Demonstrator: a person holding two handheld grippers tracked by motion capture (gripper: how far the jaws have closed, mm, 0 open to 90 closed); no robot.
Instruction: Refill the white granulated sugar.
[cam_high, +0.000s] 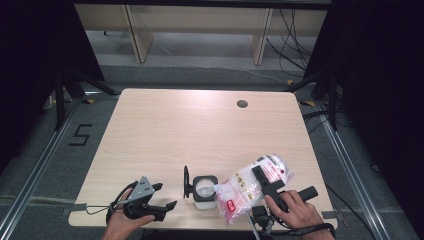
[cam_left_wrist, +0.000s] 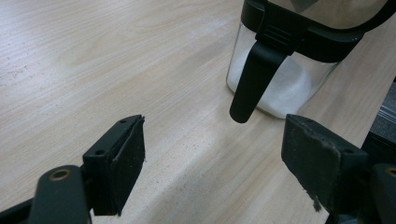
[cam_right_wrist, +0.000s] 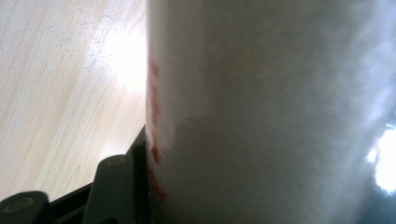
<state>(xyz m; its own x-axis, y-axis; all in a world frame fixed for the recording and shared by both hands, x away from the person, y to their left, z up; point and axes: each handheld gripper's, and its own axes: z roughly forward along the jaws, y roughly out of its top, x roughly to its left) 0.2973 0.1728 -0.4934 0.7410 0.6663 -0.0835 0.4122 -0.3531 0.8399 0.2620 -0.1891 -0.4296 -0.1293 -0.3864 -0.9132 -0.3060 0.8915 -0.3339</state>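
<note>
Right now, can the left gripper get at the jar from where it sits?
Probably yes. The left gripper is open and aimed at the jar, with only bare table between its jaws and the glass. The bag, held by the right gripper, tips over the jar's far side, not this one.

Clear bag (cam_high: 252, 182) of white grains with red print, tilted over open glass jar (cam_high: 205, 189) at table's near edge, lid (cam_high: 186, 182) flipped up

left gripper (cam_high: 167, 205): low near table edge, jaws spread wide, nothing between | right gripper (cam_high: 250, 192): tilted leftward, jaws clamped, hand (cam_high: 295, 207) gripping handle
</note>
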